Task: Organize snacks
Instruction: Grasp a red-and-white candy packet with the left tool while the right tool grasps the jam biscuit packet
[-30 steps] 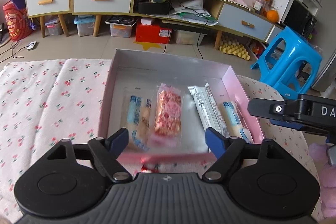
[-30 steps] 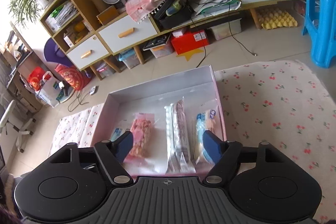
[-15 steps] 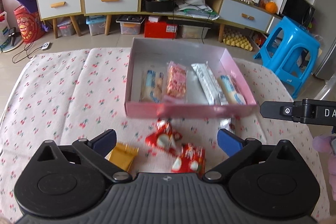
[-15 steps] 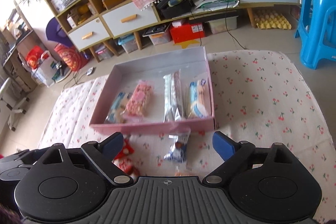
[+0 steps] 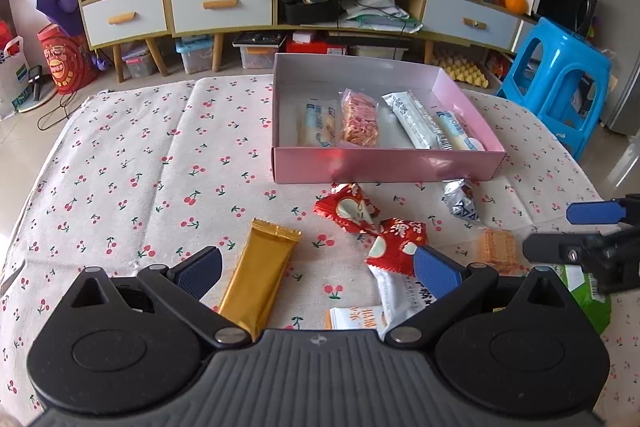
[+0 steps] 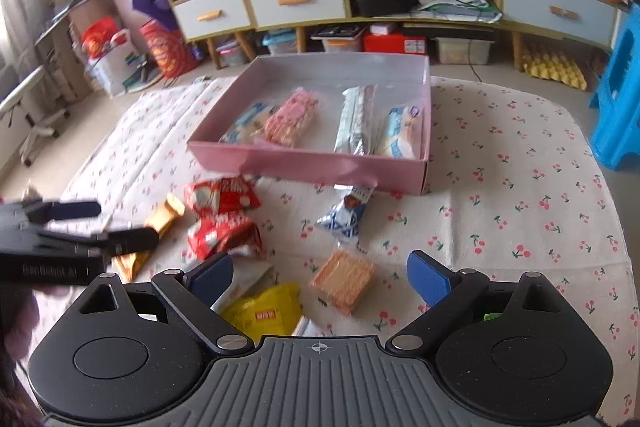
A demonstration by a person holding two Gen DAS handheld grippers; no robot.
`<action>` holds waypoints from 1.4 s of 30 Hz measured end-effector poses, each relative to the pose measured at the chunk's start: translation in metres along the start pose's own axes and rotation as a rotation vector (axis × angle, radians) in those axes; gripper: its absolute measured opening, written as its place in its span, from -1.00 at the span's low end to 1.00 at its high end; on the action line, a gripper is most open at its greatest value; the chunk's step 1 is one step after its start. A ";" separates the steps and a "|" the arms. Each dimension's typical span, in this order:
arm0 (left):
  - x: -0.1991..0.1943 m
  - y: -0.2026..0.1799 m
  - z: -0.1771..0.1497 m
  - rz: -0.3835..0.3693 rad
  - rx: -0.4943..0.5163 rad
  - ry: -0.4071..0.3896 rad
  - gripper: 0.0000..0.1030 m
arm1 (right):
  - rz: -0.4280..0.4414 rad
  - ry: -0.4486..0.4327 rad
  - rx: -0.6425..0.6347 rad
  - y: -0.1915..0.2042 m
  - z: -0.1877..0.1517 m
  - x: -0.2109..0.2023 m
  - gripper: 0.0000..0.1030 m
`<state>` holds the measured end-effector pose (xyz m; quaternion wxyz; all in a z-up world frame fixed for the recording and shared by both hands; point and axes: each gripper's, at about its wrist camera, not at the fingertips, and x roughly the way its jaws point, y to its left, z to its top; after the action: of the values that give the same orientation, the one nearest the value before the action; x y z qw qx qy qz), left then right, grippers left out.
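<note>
Two hand-held grippers hover over a cherry-print tablecloth [image 5: 120,163] strewn with snacks, the left gripper [image 5: 316,269] and the right gripper [image 6: 320,273] both with jaws spread wide and nothing between them. A pink box [image 5: 384,169] at the far side already holds four packets laid side by side; those not yet sorted lie loose on the cloth in front of it, among them a gold bar [image 5: 262,273], two red packets [image 5: 352,209], a silver-blue pouch [image 6: 344,217], a pack of wafers [image 6: 344,283] and a yellow bag [image 6: 264,313]. All look light and crinkly, the film likely slippery and the wafers brittle; a gentle pinch across each packet's middle seems the safest hold
</note>
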<state>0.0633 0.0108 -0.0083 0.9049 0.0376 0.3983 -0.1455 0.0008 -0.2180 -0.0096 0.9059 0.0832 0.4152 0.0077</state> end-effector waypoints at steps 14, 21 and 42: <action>0.016 -0.016 -0.021 -0.136 0.066 -0.034 0.93 | 0.062 0.087 -0.312 0.003 -0.048 0.004 0.86; 0.025 -0.033 -0.015 -0.163 0.097 -0.047 0.70 | 0.059 0.122 -0.444 0.014 -0.060 0.013 0.86; 0.040 -0.033 -0.006 -0.158 0.039 0.007 -0.17 | 0.060 0.128 -0.440 0.007 -0.058 0.029 0.80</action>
<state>0.0749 -0.0287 -0.0396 0.8883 0.0244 0.4003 -0.2240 -0.0236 -0.2001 -0.0674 0.8733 -0.1049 0.4577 0.1303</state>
